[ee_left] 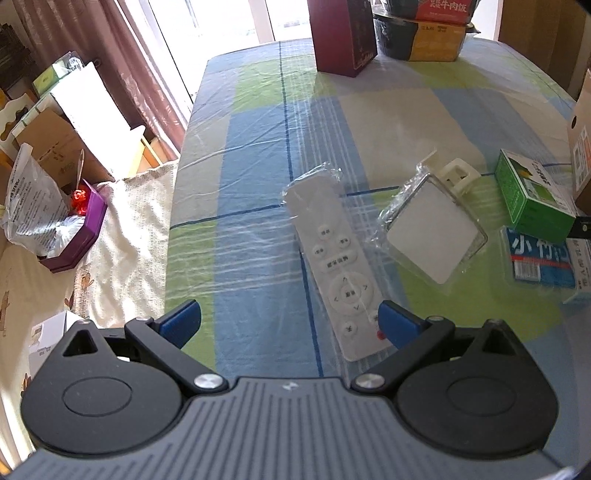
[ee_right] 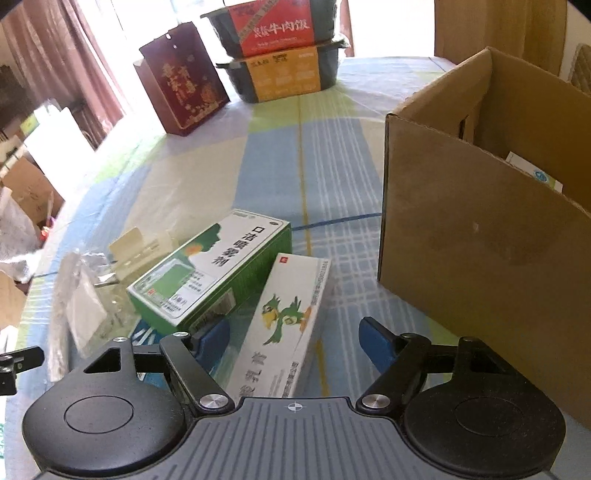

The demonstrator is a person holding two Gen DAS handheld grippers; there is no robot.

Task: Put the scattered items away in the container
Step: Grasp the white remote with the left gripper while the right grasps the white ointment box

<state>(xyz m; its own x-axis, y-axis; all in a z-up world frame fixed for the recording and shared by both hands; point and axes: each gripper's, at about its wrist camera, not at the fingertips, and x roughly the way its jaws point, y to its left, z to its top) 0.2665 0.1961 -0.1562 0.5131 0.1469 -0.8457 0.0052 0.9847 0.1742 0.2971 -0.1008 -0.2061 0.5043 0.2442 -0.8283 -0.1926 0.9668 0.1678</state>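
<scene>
Two grippers hang wide apart and empty over a table: the right gripper [ee_right: 293,341] straddles a white parrot-printed carton [ee_right: 284,325] just left of the cardboard box [ee_right: 480,236], seemingly to grasp it, the left gripper [ee_left: 290,319] beside a wrapped remote [ee_left: 334,266] farther left.

Sunlit window [ee_left: 221,18], pinkish curtains [ee_left: 122,55], checked tablecloth [ee_left: 255,177].

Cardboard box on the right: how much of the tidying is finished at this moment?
Done: the cardboard box seems to hold one pale packet already. In hand: nothing; the left gripper and the right gripper are both open. Left: the white remote, the wrapped square item, the green box, the bird carton and the blue packet lie on the table.
</scene>
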